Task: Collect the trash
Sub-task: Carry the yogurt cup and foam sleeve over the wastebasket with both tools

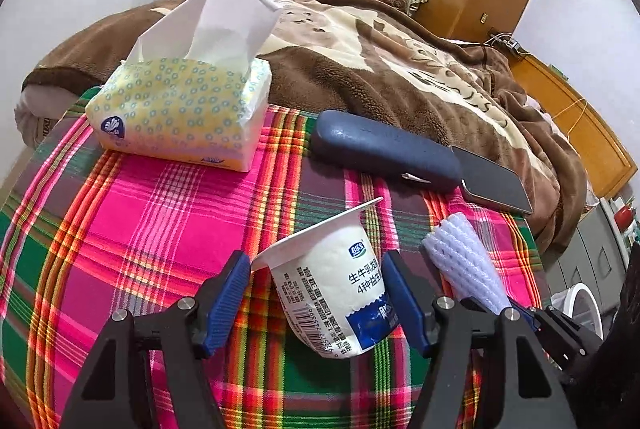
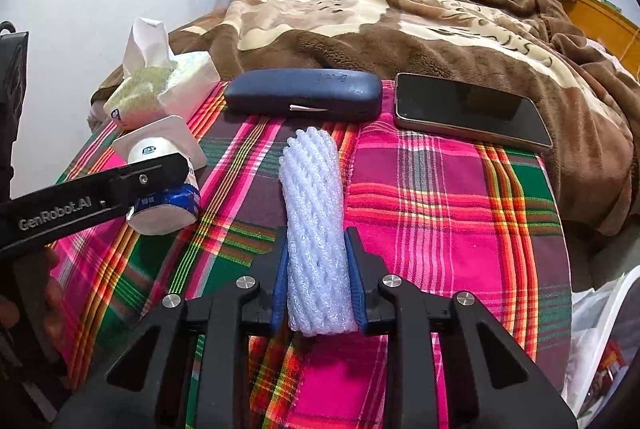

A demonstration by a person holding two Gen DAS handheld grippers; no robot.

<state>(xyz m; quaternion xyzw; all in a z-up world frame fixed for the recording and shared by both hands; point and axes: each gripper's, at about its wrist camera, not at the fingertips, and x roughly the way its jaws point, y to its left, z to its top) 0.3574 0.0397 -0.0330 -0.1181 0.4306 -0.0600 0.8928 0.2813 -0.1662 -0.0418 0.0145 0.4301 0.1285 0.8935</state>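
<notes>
A white yogurt cup with blue print lies tipped on the plaid cloth between my left gripper's blue pads. The jaws stand wide around the cup, the left pad at its rim, the right pad close to its side. The cup also shows in the right wrist view, with the left gripper over it. A white foam net sleeve lies lengthwise on the cloth, and my right gripper is shut on its near half. The sleeve also shows in the left wrist view.
A tissue pack sits at the cloth's far left. A dark blue glasses case and a black phone lie along the far edge. A bed with a brown blanket is behind. A white bag hangs at lower right.
</notes>
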